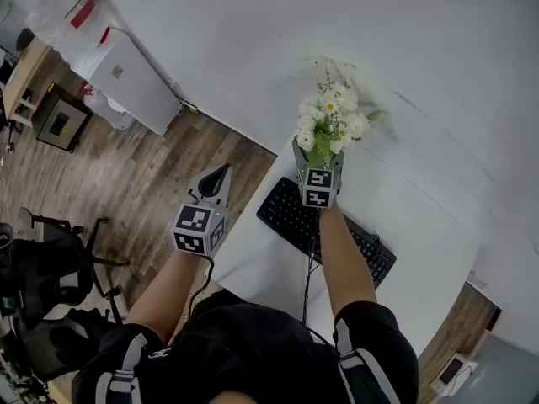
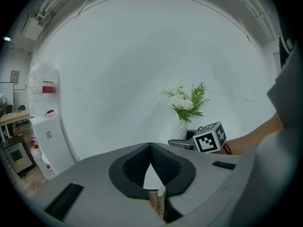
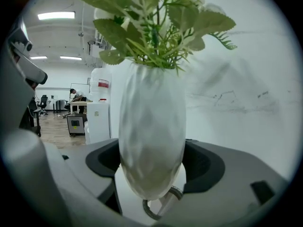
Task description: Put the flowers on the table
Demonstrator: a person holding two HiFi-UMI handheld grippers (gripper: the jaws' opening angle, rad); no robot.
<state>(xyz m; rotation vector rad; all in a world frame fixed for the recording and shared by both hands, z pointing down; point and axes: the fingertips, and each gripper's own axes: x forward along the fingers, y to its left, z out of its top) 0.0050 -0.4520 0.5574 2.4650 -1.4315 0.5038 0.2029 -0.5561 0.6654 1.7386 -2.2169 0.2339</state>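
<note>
No print can be read, the red labels on the white cabinet (image 1: 126, 78) at upper left being too small, while the right gripper (image 1: 318, 151) clamps the white vase (image 3: 151, 131) of flowers (image 1: 331, 116) at centre frame over the white table (image 1: 421, 217), just past a black keyboard (image 1: 324, 230), and the left gripper (image 1: 216, 178), jaws closed on nothing, hangs over the wood floor (image 1: 126, 175).

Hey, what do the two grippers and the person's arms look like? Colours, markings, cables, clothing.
The left gripper and right gripper have grey bodies tapering to two jaws lined with black ribbed pads. Each carries a white cube with black square markers, and a thin black cable trails back from each. The person wears a black short-sleeved top with pale stripes at the sleeves.
</note>
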